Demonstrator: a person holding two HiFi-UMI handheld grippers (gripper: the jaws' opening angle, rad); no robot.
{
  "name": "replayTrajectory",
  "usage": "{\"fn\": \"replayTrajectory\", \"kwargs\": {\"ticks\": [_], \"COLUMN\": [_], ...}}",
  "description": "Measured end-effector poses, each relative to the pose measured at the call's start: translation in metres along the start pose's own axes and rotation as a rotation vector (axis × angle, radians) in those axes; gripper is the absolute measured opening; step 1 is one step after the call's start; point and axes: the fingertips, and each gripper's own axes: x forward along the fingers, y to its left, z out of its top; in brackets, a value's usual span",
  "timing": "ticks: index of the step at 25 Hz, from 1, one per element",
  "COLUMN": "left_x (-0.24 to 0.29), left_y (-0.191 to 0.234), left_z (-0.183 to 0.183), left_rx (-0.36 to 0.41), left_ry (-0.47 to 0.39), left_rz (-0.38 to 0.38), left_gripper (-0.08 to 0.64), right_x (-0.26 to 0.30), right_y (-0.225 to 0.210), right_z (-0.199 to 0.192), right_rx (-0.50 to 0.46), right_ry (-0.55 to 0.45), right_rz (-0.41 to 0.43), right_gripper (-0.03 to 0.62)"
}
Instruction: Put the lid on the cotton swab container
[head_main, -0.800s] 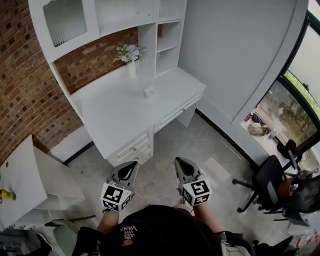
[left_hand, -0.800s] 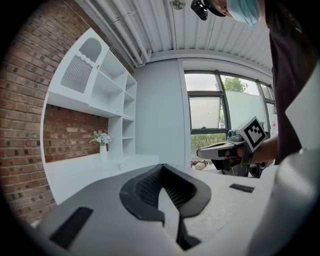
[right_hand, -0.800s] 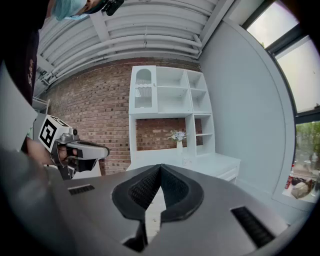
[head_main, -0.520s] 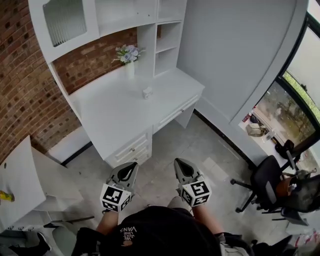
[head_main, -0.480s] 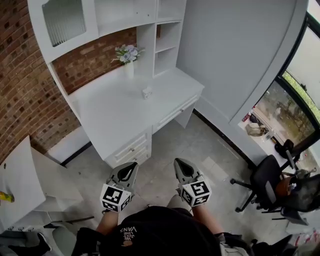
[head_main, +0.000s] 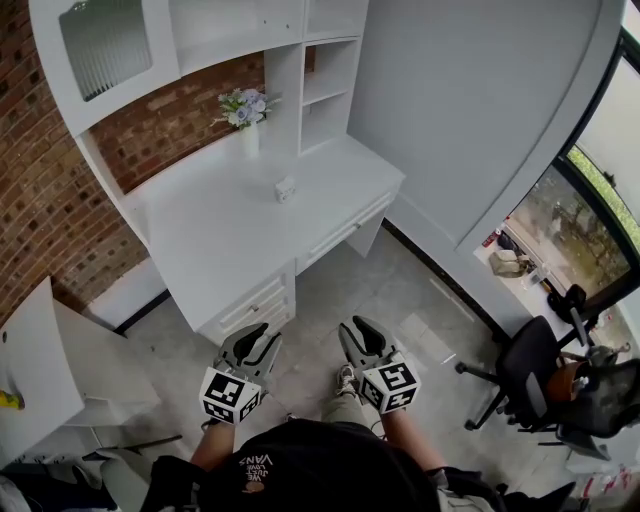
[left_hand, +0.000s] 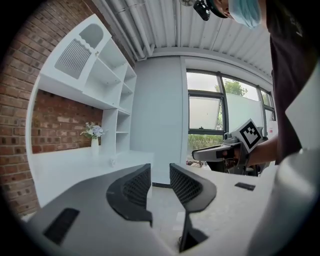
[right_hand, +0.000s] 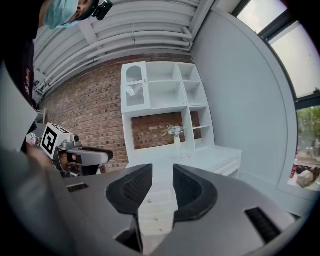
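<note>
A small white container (head_main: 285, 189) stands on the white desk (head_main: 220, 230), far ahead of both grippers; it is too small to tell a lid from it. The same container shows tiny in the left gripper view (left_hand: 113, 162) and in the right gripper view (right_hand: 182, 156). My left gripper (head_main: 262, 332) and right gripper (head_main: 352, 326) hang side by side over the floor, close to the person's body. In the left gripper view the left gripper (left_hand: 160, 167) has its jaws slightly apart with nothing between them. The right gripper (right_hand: 162, 167) stands the same way, empty.
A vase of flowers (head_main: 243, 110) stands at the desk's back under white shelves. Drawers (head_main: 250, 300) face the person. A second white table (head_main: 40, 350) is at the left, a black office chair (head_main: 525, 385) at the right by the window. Grey tiled floor lies between.
The view has shifted a little and a shoe now shows between the grippers as the person steps. Both grippers stay side by side, jaws as before.
</note>
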Motion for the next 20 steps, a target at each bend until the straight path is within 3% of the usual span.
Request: {"fn": "replayTrajectory", "kwargs": {"ticks": [7,20], "left_x": [0.054,0.162], "left_y": [0.012,0.022], "left_z": [0.011,0.034], "left_rx": [-0.027,-0.053], "left_ry": [0.029,0.029], "left_rz": [0.035,0.187], "left_gripper": [0.165,0.193], "right_x": [0.033,0.083], "right_y": [-0.043,-0.141], "right_z": [0.012,0.035], "right_rx": [-0.008,-0.059], "right_ry": [0.03,0.069], "right_rz": [0.087,0.278], "right_gripper": [0.175,0.193]}}
